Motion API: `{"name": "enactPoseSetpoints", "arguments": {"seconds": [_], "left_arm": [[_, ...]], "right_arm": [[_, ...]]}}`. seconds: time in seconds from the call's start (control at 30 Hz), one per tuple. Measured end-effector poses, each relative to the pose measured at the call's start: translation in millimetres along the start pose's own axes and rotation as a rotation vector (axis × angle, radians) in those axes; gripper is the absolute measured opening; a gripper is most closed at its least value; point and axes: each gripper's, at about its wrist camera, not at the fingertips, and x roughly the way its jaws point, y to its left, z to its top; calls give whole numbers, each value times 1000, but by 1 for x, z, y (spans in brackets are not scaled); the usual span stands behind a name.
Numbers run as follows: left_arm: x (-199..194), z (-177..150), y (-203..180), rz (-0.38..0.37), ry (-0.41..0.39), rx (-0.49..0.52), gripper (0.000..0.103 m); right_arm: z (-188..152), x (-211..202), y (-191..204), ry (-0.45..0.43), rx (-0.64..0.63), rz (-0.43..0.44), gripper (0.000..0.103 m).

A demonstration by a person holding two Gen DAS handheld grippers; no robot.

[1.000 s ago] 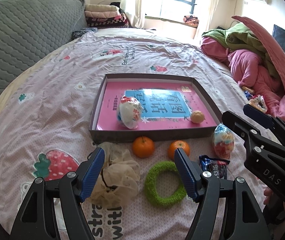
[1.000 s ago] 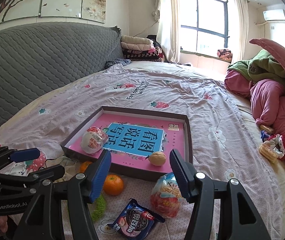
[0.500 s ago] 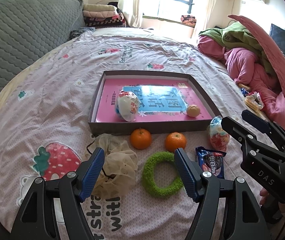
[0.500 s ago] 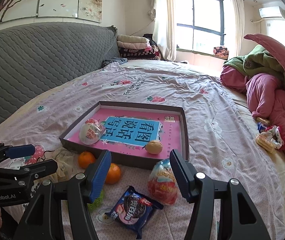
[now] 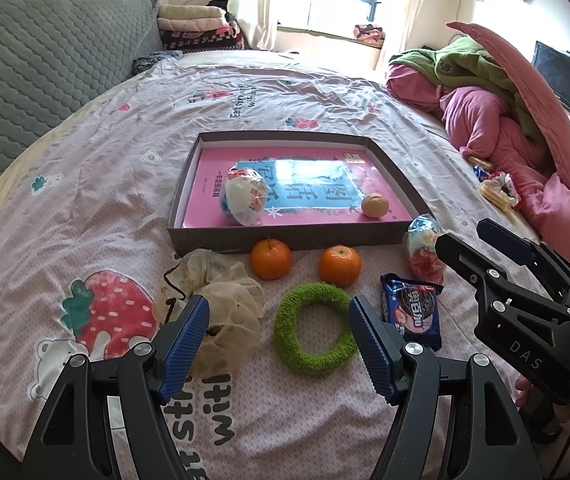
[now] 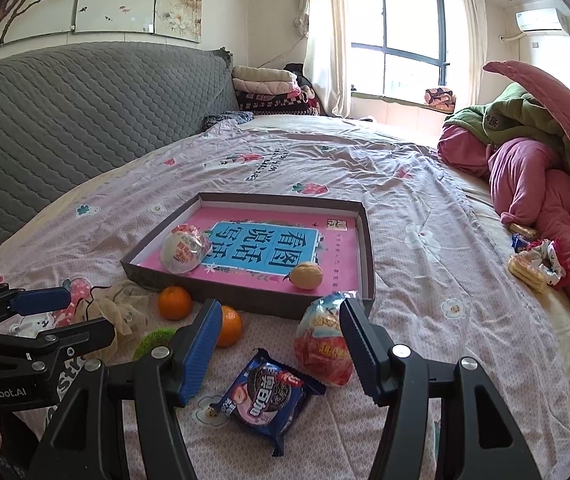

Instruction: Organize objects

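Jaws of left gripper [image 5: 279, 336] and right gripper [image 6: 277, 350] spread apart, empty. Green ring [image 5: 313, 328], cookie packet [image 6: 265, 394], two oranges [image 5: 271, 259] placed just before brown tray [image 5: 285, 236].

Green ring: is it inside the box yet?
No, the green ring lies on the bedsheet in front of the box, near the two oranges.
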Motion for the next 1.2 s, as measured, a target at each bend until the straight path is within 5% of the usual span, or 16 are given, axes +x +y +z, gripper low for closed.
{"name": "enactPoseSetpoints", "arguments": {"seconds": [1.2], "left_arm": [[12, -37, -2, -42, 94, 14, 74]], "right_arm": [[-42, -9, -1, 93, 25, -4, 61]]}}
